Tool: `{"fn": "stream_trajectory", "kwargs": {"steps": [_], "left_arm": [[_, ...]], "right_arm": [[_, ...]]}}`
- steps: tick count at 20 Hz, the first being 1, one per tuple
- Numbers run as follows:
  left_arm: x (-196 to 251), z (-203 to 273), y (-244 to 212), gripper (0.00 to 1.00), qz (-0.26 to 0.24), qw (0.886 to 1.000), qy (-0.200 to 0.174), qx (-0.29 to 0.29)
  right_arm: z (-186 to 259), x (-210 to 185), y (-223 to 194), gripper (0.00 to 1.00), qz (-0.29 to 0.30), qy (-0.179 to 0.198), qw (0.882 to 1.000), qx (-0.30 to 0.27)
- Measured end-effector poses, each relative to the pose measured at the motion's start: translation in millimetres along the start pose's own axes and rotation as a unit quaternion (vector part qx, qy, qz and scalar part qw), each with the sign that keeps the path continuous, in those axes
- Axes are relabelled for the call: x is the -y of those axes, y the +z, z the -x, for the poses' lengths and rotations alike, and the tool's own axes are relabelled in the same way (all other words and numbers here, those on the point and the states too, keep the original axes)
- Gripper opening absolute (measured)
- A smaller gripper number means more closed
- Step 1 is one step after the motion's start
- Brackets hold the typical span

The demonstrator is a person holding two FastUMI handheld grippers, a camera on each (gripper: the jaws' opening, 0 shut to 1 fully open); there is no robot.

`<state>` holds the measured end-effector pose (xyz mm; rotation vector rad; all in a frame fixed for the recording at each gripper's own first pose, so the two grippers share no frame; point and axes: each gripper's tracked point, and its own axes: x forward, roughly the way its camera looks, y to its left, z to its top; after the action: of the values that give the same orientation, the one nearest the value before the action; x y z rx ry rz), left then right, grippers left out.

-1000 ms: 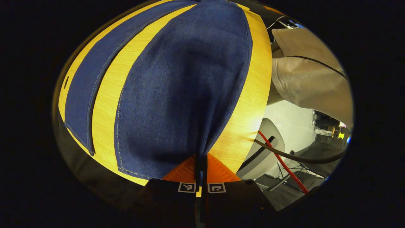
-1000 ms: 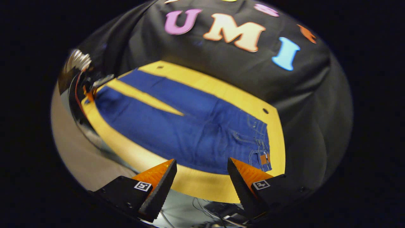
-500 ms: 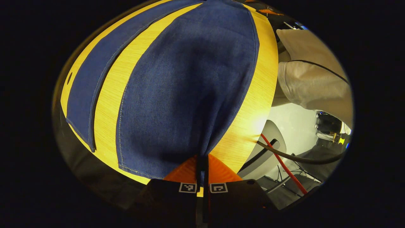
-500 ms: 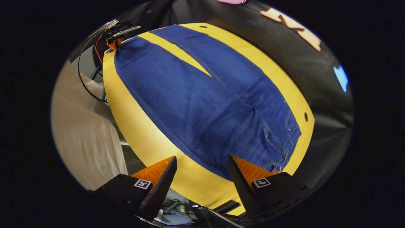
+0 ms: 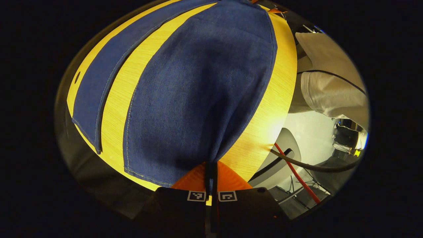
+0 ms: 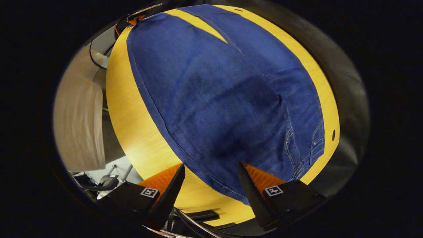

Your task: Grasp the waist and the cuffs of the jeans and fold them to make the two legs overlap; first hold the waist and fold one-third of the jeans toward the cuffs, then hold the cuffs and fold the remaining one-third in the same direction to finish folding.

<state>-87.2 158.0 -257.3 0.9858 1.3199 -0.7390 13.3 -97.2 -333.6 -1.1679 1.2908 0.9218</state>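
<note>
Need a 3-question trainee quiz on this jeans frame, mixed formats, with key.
1. True or false: the left gripper is shut on the jeans.
2. The right gripper is: A) open above the table edge near the waist, B) shut on the waist, C) holding a belt.
3. Fill in: the two legs lie ____ on the table, with bare wood between them.

Key: 1 true; 2 A; 3 apart.

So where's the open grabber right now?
In the right gripper view, the right gripper is open at the bottom, poised over the near edge of the jeans at the waist end, which lie flat on the yellow table.
</note>
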Motion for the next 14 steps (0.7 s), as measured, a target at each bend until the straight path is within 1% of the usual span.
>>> {"fn": "stream_trajectory", "kwargs": {"steps": [3, 4, 5, 6, 7, 9, 12, 14], "left_arm": [[1.2, 1.0, 0.5, 0.0, 0.01, 1.0, 0.001, -0.006], [1.2, 1.1, 0.6, 0.0, 0.012, 1.0, 0.001, -0.006], [1.7, 1.4, 1.1, 0.0, 0.014, 1.0, 0.002, -0.008], [1.6, 1.3, 0.6, 0.0, 0.016, 1.0, 0.003, -0.009], [1.5, 1.0, 0.9, 0.0, 0.016, 1.0, 0.004, -0.011], [1.4, 0.9, 1.2, 0.0, 0.015, 1.0, 0.006, -0.015], [0.9, 0.1, 1.6, 0.0, 0.02, 1.0, 0.009, -0.016], [1.1, -0.3, 1.9, 0.0, 0.025, 0.999, 0.012, -0.016]], "right_arm": [[-6.3, -3.7, -17.2, 0.99, 0.05, 0.015, 0.998, -0.03], [-8.7, -1.4, -25.0, 1.0, 0.072, 0.014, 0.996, -0.049], [-10.3, -1.5, -33.4, 1.0, 0.096, 0.023, 0.992, -0.072], [-8.8, -0.3, -31.4, 0.99, 0.114, 0.022, 0.991, -0.067], [-13.5, 1.6, -31.7, 0.97, 0.119, 0.024, 0.99, -0.075], [-14.1, 2.0, -30.8, 1.0, 0.118, 0.025, 0.989, -0.086], [-10.9, 0.7, -31.4, 0.99, 0.109, 0.021, 0.988, -0.103], [-12.0, 2.0, -30.3, 0.94, 0.101, 0.019, 0.988, -0.111]]}}
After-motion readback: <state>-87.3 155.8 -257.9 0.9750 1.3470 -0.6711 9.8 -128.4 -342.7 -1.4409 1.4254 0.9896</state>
